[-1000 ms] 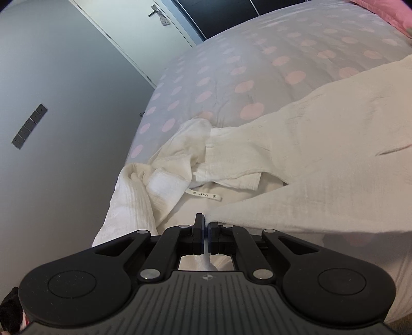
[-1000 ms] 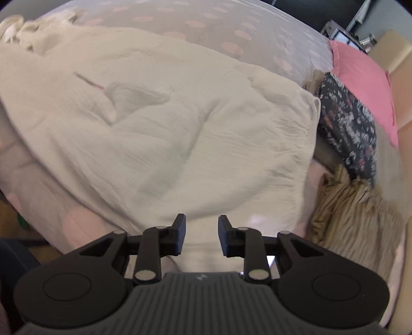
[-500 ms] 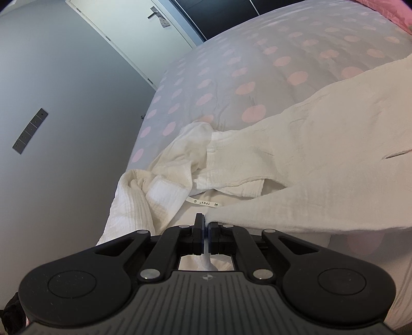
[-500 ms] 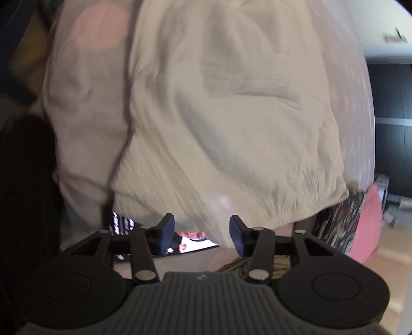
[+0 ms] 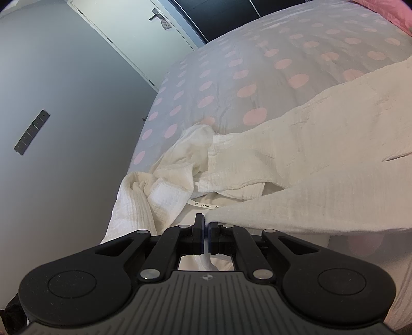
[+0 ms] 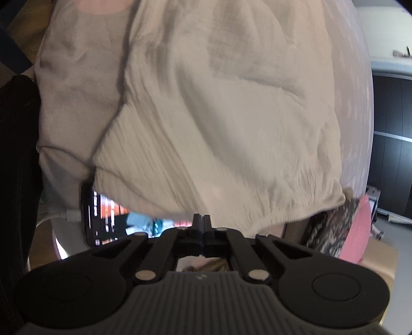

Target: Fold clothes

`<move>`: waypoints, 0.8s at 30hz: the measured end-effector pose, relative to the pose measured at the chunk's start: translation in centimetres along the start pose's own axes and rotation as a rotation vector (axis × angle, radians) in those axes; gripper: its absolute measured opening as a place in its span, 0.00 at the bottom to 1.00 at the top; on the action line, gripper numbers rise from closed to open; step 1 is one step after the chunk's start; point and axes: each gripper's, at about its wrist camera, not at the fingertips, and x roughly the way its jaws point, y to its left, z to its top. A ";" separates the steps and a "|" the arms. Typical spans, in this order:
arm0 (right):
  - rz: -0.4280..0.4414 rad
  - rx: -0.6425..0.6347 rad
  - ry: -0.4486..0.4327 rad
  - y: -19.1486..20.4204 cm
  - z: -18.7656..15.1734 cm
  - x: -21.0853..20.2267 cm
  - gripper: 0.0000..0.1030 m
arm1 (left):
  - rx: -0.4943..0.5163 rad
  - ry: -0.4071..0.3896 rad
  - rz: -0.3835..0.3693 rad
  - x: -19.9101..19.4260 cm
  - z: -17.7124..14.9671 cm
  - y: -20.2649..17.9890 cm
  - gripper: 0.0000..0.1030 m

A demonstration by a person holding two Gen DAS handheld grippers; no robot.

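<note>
A cream crinkled garment (image 5: 322, 159) lies spread on a bed with a pink-dotted cover (image 5: 257, 77). Its neck label (image 5: 204, 205) and bunched sleeves (image 5: 164, 190) lie at the near left. My left gripper (image 5: 205, 226) is shut on a fold of the garment's near edge and holds it a little raised. In the right wrist view the same garment (image 6: 231, 116) fills the frame, blurred. My right gripper (image 6: 202, 221) is shut right at its gathered hem; whether cloth sits between the jaws is hidden.
A lit phone (image 6: 108, 219) with a white cable lies under the hem at the bed's edge. A dark floral cloth (image 6: 332, 229) and a pink pillow (image 6: 358, 232) lie at the right. A grey wall and white door (image 5: 123, 23) stand beyond the bed.
My right gripper swung round toward the hem and closed from wide open to shut. My left gripper stayed shut on the cloth and barely moved.
</note>
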 end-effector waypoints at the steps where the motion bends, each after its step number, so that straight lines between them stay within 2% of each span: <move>1: 0.005 0.017 0.013 -0.5 -0.6 -0.5 0.00 | 0.000 -0.007 -0.003 -0.4 0.0 0.2 0.01; 6: -0.004 0.092 -0.005 -1.6 -3.1 -2.2 0.00 | 0.002 -0.039 -0.019 -2.4 0.0 1.0 0.01; 8: -0.011 0.118 -0.022 -1.9 -3.9 -2.7 0.05 | 0.016 -0.047 -0.003 -2.8 0.0 1.0 0.01; 10: -0.035 0.065 -0.058 -0.8 -3.0 -2.3 0.36 | 0.015 -0.050 0.002 -3.0 0.0 0.9 0.01; 11: -0.046 0.032 -0.069 -0.2 -2.5 -2.0 0.48 | 0.014 -0.048 0.002 -3.0 0.0 0.9 0.01; 17: -0.024 -0.121 -0.083 1.8 -0.6 0.9 0.47 | 0.020 -0.037 0.012 -2.9 0.2 0.8 0.01; 22: -0.009 -0.159 -0.086 1.9 0.0 2.8 0.46 | 0.031 -0.021 0.021 -2.2 0.2 0.6 0.01; 24: -0.005 -0.170 -0.090 2.2 0.2 3.3 0.35 | 0.037 -0.016 0.024 -1.9 0.3 0.5 0.01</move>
